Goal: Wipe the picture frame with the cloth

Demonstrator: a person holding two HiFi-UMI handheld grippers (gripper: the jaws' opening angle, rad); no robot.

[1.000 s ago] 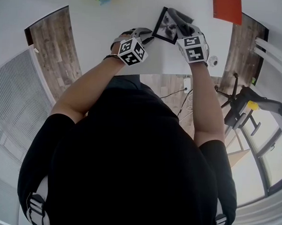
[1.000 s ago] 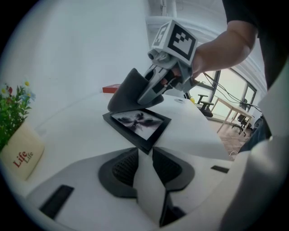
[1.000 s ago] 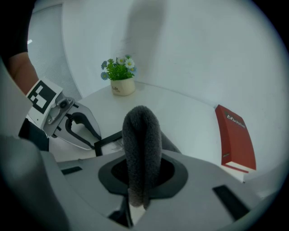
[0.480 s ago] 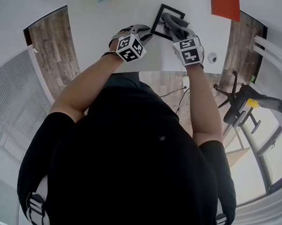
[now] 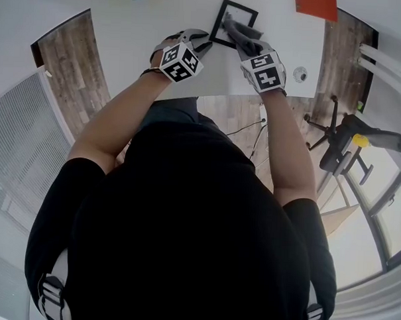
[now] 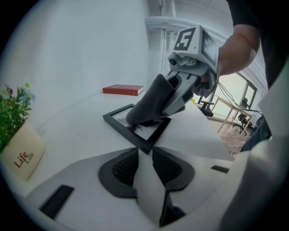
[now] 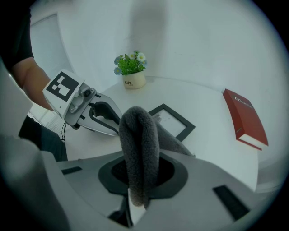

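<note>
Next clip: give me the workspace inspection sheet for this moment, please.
Surface: white table, no spills seen.
Job's things: picture frame lies flat on the table; grey cloth is pressed onto its glass.
Clutter: red book, potted plant and a small round fitting, all apart from the frame.
Grippers: right hand-held gripper is shut on the cloth; left hand-held gripper has its jaws apart, with the frame's near corner at their tips.
Cables: thin leads on the floor below the table edge.
Surroundings: wood floor; office chair at the person's right.
</note>
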